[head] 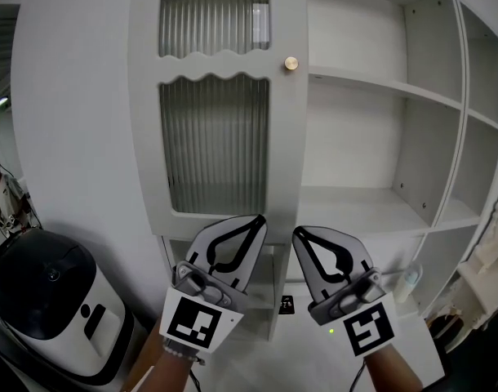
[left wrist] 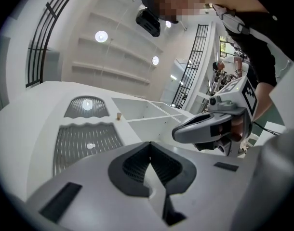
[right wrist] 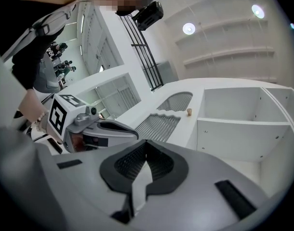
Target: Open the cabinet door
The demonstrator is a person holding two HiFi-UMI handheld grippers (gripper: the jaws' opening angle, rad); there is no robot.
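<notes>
Round ceiling lights (left wrist: 101,36) shine above a white cabinet (head: 416,121) (ribbed-glass door (head: 214,137)).

Grey left gripper (head: 256,218), right gripper (head: 299,232); 2 marker cubes (head: 198,323) (head: 370,329); perhaps bracelet (head: 177,351).

A rounded black-and-white appliance (head: 49,300) stands on the floor at lower left, seen from above, with a person in a white top (head: 2,193) far behind it at the frame's left edge. Low on the open shelves (head: 371,84) to the right, a small white bottle (head: 409,282) stands near the front edge, apart from a small black object (head: 286,304) nearer the middle. Overhead, round ceiling lights (left wrist: 101,36) glow above long ledges (left wrist: 111,72) on a pale far wall, flanked by tall black railings (left wrist: 41,47). Several people (right wrist: 60,49), too small to make out clearly, gather in the bright background beyond the bars
</notes>
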